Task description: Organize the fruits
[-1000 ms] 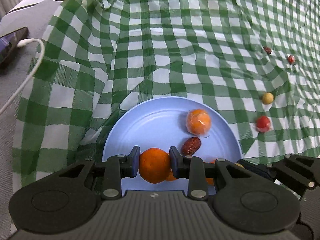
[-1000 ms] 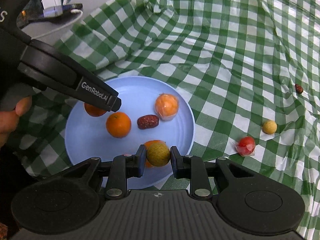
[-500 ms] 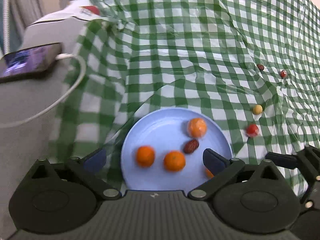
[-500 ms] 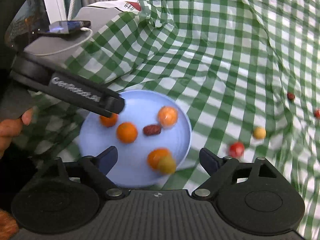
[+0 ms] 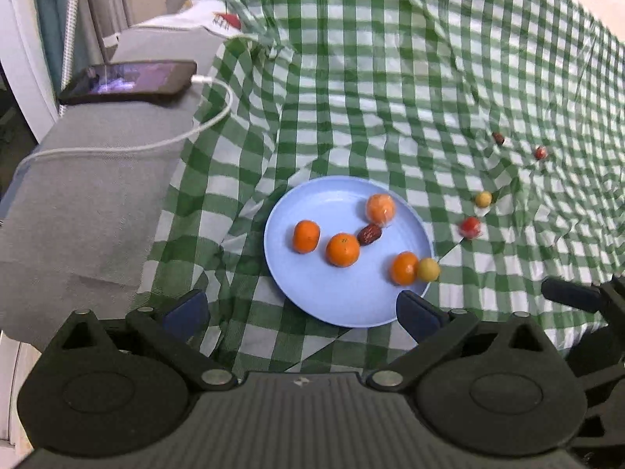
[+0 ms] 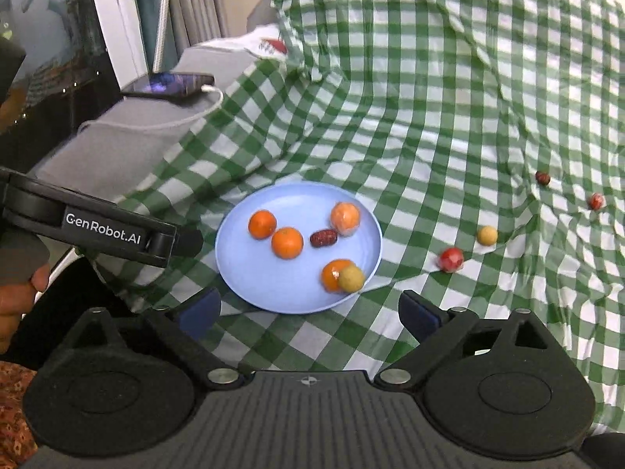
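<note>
A blue plate (image 5: 312, 305) (image 6: 281, 289) on the green checked cloth holds three oranges, among them one at the left (image 5: 306, 236) (image 6: 262, 224), a wrapped orange (image 5: 380, 208), a dark date (image 5: 369, 233) and a yellow-green fruit (image 5: 428, 269) (image 6: 351, 278) near its right rim. A red fruit (image 6: 451, 259), a yellow one (image 6: 487, 235) and two small dark red ones lie on the cloth to the right. My left gripper (image 5: 300, 310) hangs open and empty above the plate's near edge. My right gripper (image 6: 308, 308) is also empty, its jaws still opening.
A phone (image 5: 129, 82) with a white cable (image 5: 187, 133) lies on a grey cushion (image 5: 90, 195) at the left. A hand (image 6: 15, 297) holds the left gripper's body (image 6: 117, 234). The wrinkled cloth (image 6: 449, 97) rises behind the plate.
Both grippers opened: the left let go of an orange, the right of the yellow-green fruit, both now on the plate. Both have risen and drawn back from it.
</note>
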